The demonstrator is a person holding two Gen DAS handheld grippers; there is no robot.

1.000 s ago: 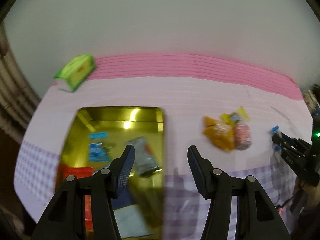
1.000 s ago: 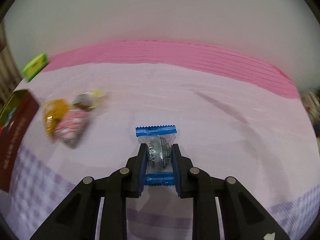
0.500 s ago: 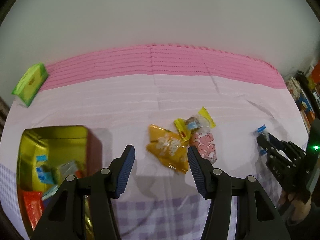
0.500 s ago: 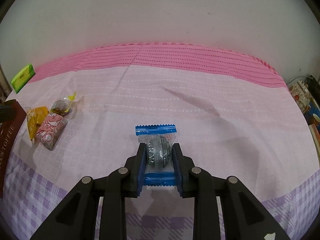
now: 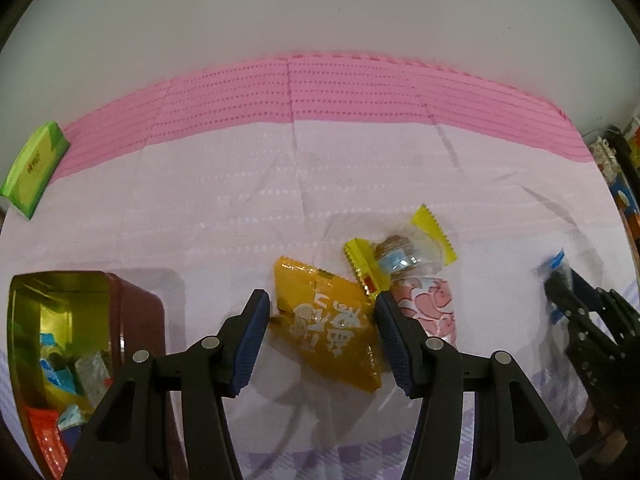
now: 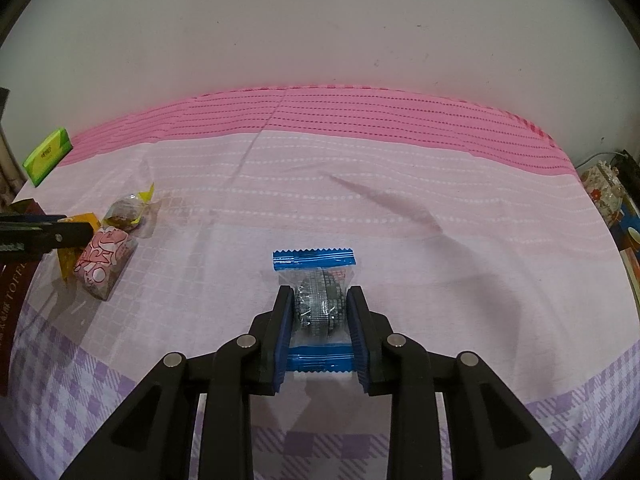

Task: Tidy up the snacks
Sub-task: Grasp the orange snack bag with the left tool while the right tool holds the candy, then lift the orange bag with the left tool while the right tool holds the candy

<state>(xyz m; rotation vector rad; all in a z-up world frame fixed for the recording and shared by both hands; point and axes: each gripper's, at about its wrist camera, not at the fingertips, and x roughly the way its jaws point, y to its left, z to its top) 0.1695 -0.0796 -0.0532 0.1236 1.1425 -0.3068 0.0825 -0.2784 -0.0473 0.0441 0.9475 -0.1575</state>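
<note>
My left gripper (image 5: 322, 334) is open, its fingers either side of an orange snack packet (image 5: 326, 330) lying on the tablecloth. Beside it lie a pink-and-white packet (image 5: 430, 310) and a clear yellow-ended biscuit packet (image 5: 400, 250). An open gold tin (image 5: 56, 308) holding several snacks stands at the left. My right gripper (image 6: 320, 326) is shut on a blue-ended clear biscuit packet (image 6: 316, 306) above the cloth. In the right wrist view, the pink packet (image 6: 104, 260) and the yellow-ended packet (image 6: 128, 210) lie at the left, with the left gripper's fingers (image 6: 44, 234) over them.
A green tissue pack (image 5: 34, 170) lies at the far left near the wall; it also shows in the right wrist view (image 6: 48, 156). The pink and purple-checked tablecloth (image 6: 360, 200) covers the table. Cluttered items (image 6: 608, 192) stand off the right edge.
My left gripper has swung right from over the gold tin to the orange packet and come down close to it. My right gripper has kept its hold on the blue packet.
</note>
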